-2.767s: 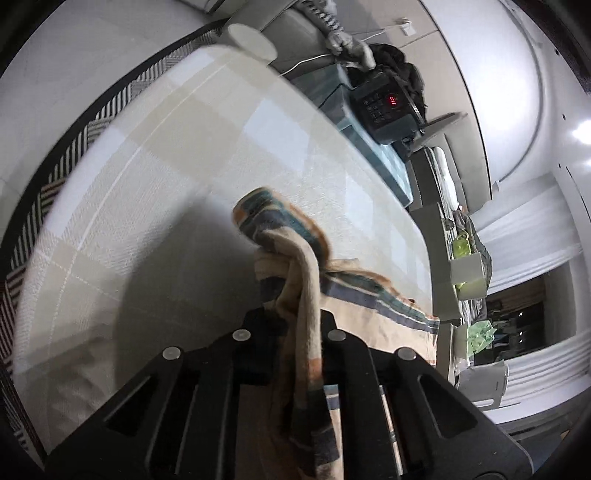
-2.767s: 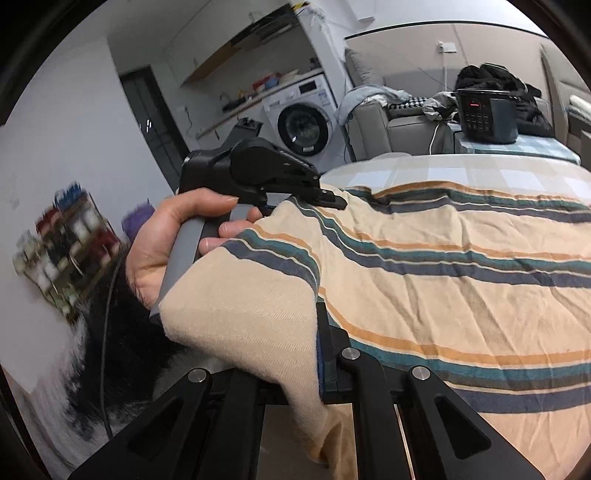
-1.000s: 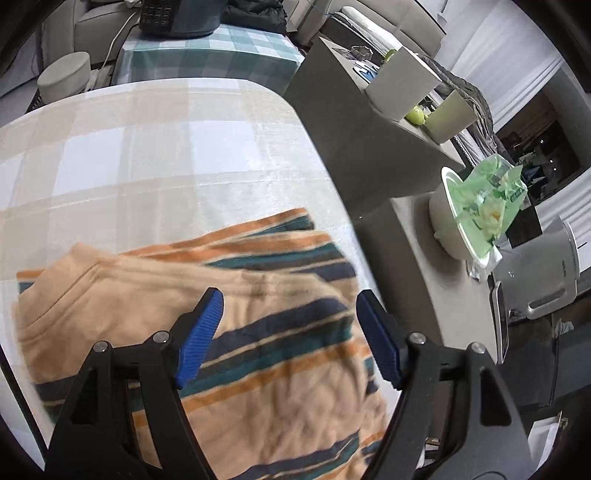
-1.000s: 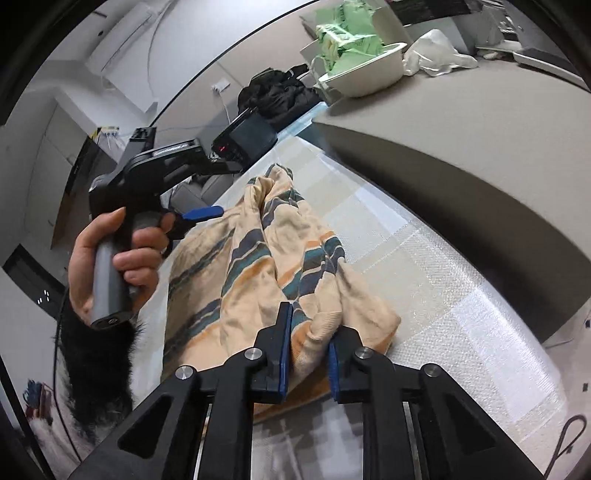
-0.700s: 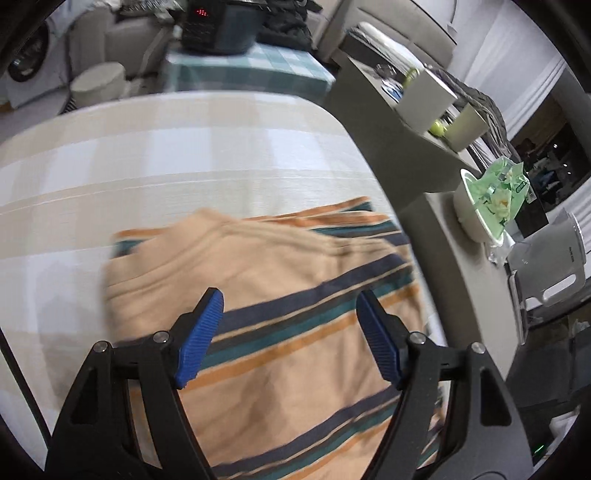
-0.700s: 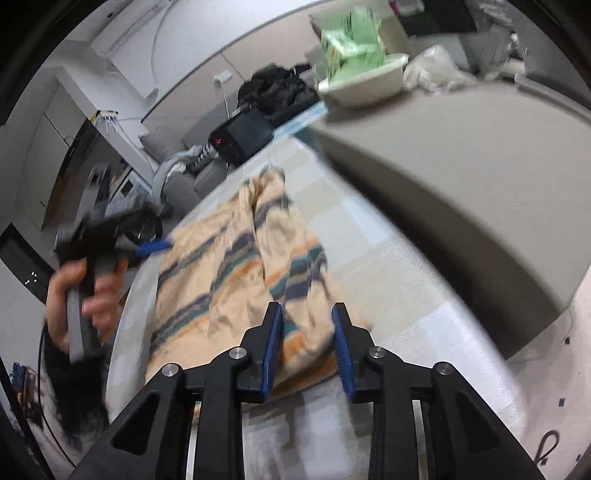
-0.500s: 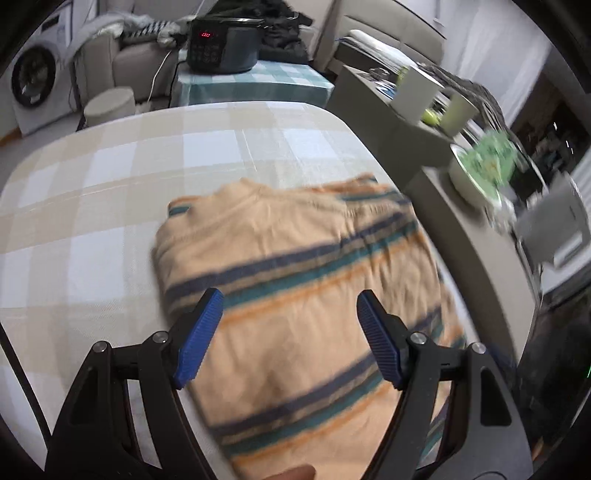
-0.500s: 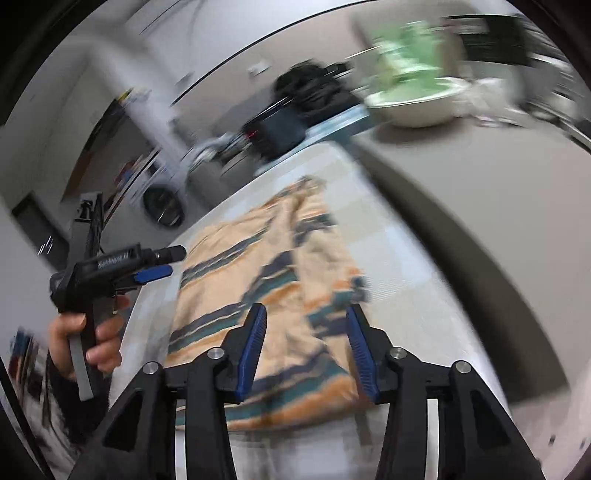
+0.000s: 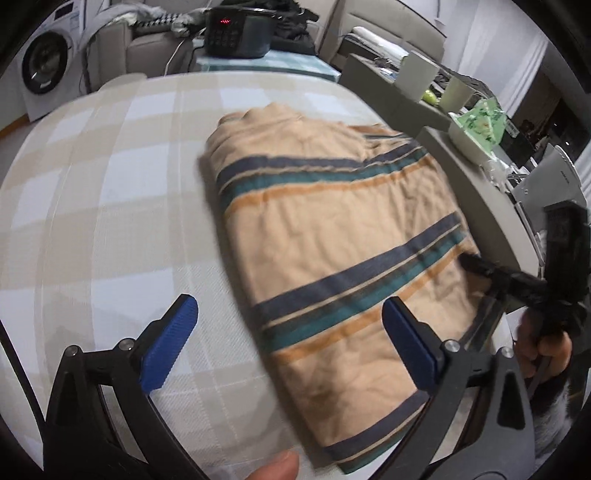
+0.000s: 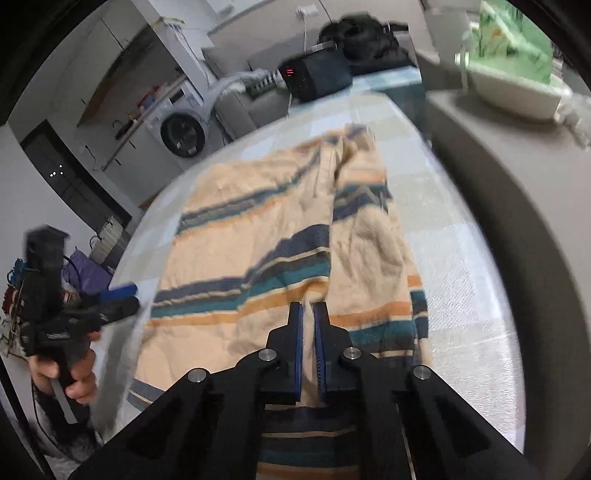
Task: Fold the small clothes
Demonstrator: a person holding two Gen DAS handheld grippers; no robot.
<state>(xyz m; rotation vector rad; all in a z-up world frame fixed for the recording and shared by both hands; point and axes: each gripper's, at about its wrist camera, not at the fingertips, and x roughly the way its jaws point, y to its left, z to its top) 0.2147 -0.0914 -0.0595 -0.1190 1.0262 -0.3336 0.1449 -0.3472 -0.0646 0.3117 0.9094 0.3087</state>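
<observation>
A tan garment with navy, teal and orange stripes [image 9: 332, 229] lies spread on the checked table [image 9: 110, 192]. My left gripper [image 9: 290, 332] is open and empty, held above the garment's near left edge. In the right wrist view the garment [image 10: 258, 251] lies lengthwise, with a folded strip along its right side. My right gripper [image 10: 308, 321] is shut on the garment's near edge, cloth pinched between its blue pads. The right gripper [image 9: 491, 273] also shows at the right of the left wrist view, and the left gripper [image 10: 114, 295] at the left of the right wrist view.
A grey counter [image 9: 480, 192] borders the table's right side, carrying a white bowl with green packaging [image 10: 517, 85] and mugs [image 9: 417, 74]. A black appliance with a red display [image 9: 236, 33] stands beyond the table's far end. A sofa and washing machine [image 10: 184, 133] stand behind.
My left gripper has let go of the garment and drawn back, open. My right gripper released the cloth, opened, then closed again on the garment's near edge.
</observation>
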